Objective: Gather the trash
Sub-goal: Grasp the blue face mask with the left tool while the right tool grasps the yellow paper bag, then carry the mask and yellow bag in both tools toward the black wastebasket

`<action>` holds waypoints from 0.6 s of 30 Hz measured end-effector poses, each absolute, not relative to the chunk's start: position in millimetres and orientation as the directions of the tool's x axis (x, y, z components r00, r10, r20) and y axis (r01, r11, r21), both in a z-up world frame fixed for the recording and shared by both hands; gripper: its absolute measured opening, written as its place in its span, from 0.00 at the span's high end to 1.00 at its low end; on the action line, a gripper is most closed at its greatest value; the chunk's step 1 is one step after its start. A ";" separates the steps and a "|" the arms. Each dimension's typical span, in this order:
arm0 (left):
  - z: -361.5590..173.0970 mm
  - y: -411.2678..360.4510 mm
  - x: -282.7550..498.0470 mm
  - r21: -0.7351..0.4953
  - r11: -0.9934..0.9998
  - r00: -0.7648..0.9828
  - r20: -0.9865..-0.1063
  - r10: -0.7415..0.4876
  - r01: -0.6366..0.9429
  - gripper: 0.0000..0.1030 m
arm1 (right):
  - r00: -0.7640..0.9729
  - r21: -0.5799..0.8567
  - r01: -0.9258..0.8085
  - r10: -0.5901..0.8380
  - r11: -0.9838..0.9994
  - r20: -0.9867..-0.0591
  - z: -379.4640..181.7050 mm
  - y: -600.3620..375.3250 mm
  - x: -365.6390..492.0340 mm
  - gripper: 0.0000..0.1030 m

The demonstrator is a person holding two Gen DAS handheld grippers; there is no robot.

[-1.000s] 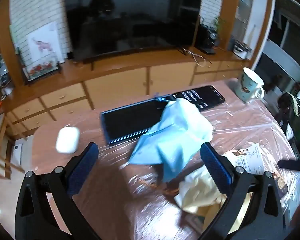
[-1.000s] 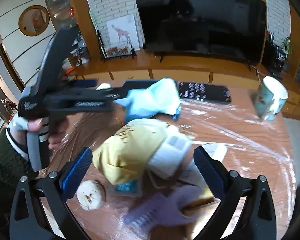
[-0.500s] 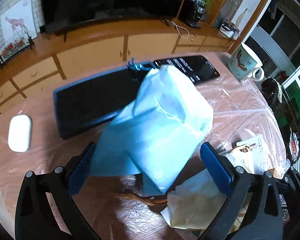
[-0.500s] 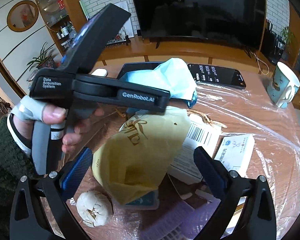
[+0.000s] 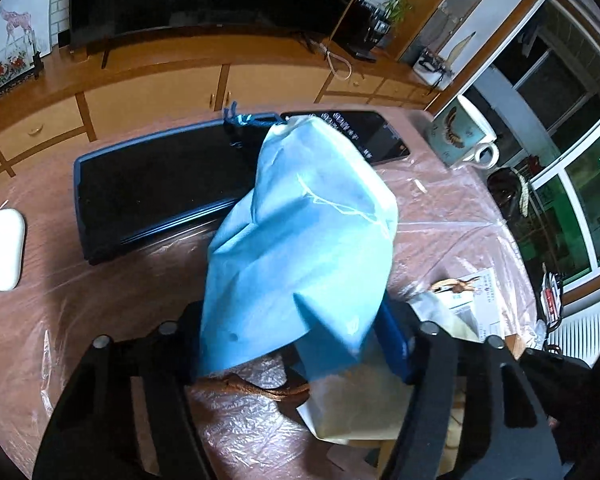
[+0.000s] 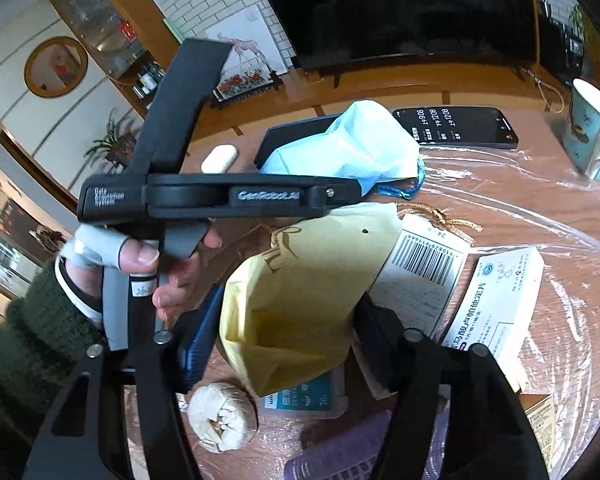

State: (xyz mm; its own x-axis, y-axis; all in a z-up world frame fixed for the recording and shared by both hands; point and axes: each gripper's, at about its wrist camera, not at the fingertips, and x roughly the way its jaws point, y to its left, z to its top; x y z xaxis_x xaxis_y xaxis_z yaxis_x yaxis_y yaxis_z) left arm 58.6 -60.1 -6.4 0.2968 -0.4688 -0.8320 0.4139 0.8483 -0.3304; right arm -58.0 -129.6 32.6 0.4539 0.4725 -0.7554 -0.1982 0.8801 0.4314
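My left gripper [image 5: 296, 340] is shut on a light blue fabric bag [image 5: 304, 240], held above the table; the gripper also shows from the side in the right wrist view [image 6: 340, 196] with the blue bag [image 6: 352, 148] at its tip. My right gripper [image 6: 288, 336] is shut on a yellow drawstring bag [image 6: 300, 292], which also shows in the left wrist view [image 5: 352, 404]. A crumpled paper ball [image 6: 220, 416] lies on the table just below the yellow bag.
A dark tablet [image 5: 156, 184], a phone [image 6: 456, 128], a white mouse [image 5: 0, 248] and a mug [image 6: 588, 132] stand on the plastic-covered table. White medicine boxes [image 6: 496, 304], a barcoded paper [image 6: 420, 276] and a purple item [image 6: 340, 460] lie by the right gripper.
Both grippers closed: the left on the blue bag, the right on the yellow bag. The left gripper moved closer to the blue bag beforehand.
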 end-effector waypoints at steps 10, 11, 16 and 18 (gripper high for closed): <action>7.9 -40.4 45.4 -0.396 0.837 0.346 -0.778 -0.524 0.378 0.48 | 0.473 0.484 -0.227 0.530 0.845 -0.703 42.8 -144.3 -62.3 0.45; 9.4 -38.7 42.9 -0.401 0.836 0.353 -0.772 -0.529 0.375 0.49 | 0.474 0.485 -0.228 0.532 0.844 -0.702 43.4 -144.5 -62.4 0.46; 21.1 -22.7 28.6 -0.431 0.834 0.405 -0.733 -0.546 0.345 0.49 | 0.484 0.500 -0.232 0.545 0.835 -0.685 45.1 -151.5 -63.2 0.46; 26.0 -17.3 20.5 -0.427 0.842 0.434 -0.723 -0.537 0.330 0.49 | 0.490 0.504 -0.237 0.550 0.830 -0.676 45.3 -158.0 -64.5 0.46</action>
State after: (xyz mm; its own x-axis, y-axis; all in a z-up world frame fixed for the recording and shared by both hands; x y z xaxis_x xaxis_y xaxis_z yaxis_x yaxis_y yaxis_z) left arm 20.5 -17.3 26.0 0.4342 -0.5371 -0.7231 0.3302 0.8418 -0.4270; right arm -64.5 -158.0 45.3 0.4898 0.5504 -0.6761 -0.2367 0.8304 0.5044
